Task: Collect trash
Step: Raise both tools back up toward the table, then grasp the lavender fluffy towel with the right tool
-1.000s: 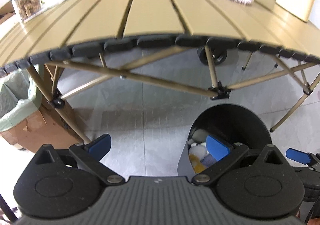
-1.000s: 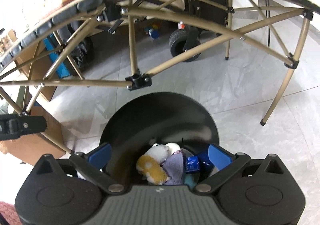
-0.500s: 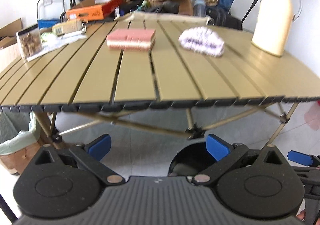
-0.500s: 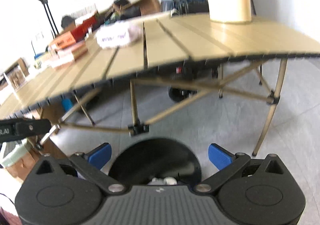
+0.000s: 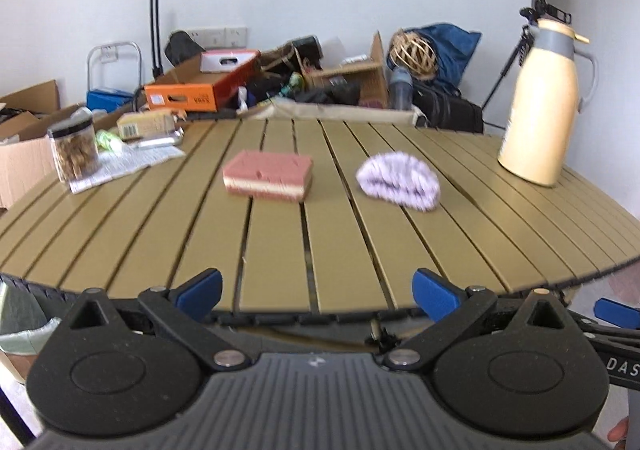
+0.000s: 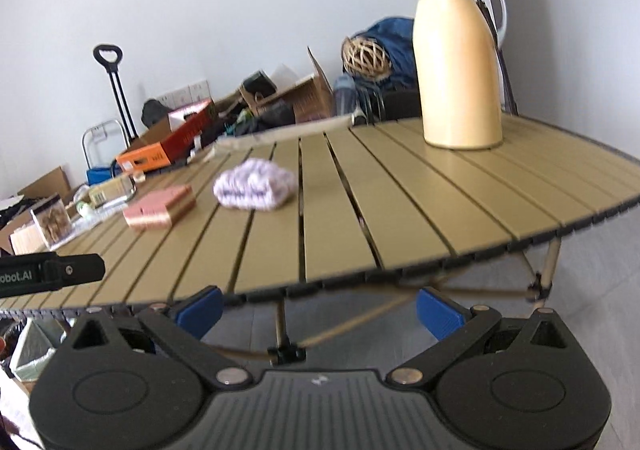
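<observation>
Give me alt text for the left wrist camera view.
An open, empty left gripper faces a slatted tan table holding a pink sponge, a lilac fuzzy cloth, a cream thermos jug and a snack jar; cluttered boxes sit behind.

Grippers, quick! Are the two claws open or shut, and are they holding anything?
Left gripper: open, holding nothing.
Right gripper: open, holding nothing.

The purple cloth (image 5: 398,184) was smeared by blur in both views, its weave unreadable. Lettering on the orange box (image 5: 192,97) was too small to read. The jug (image 6: 456,58) hid the tripod behind it in the right view
</observation>
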### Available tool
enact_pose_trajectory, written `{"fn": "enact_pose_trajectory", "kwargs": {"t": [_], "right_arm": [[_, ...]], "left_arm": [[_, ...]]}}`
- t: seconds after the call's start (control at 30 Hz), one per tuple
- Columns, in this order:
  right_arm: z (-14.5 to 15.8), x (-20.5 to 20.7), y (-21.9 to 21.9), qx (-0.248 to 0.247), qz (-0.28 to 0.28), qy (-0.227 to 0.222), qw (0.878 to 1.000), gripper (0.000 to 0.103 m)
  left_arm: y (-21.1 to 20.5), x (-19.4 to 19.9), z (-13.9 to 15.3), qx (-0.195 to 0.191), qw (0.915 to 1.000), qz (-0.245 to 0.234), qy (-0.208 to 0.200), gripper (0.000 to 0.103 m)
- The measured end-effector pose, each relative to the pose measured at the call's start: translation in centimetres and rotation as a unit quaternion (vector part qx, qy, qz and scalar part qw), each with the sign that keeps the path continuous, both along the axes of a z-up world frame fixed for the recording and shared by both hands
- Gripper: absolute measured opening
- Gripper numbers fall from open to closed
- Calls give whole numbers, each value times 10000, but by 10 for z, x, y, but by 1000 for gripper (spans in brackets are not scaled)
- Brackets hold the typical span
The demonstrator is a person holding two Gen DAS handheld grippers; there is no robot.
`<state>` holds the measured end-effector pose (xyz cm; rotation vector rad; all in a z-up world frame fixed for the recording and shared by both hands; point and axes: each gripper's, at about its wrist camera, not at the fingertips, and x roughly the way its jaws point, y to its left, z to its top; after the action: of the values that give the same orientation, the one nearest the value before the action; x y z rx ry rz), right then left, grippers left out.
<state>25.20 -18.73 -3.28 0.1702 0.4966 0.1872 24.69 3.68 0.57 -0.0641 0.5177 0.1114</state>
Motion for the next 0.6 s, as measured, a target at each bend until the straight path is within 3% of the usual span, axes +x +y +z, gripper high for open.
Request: {"fn": "enact_pose_trajectory", "kwargs": {"t": [0.6], "right_arm": [[36,74,36,111,479,-756,9959,103]], "left_arm": [[36,58,28,-208,9983,456,-307,103]]}}
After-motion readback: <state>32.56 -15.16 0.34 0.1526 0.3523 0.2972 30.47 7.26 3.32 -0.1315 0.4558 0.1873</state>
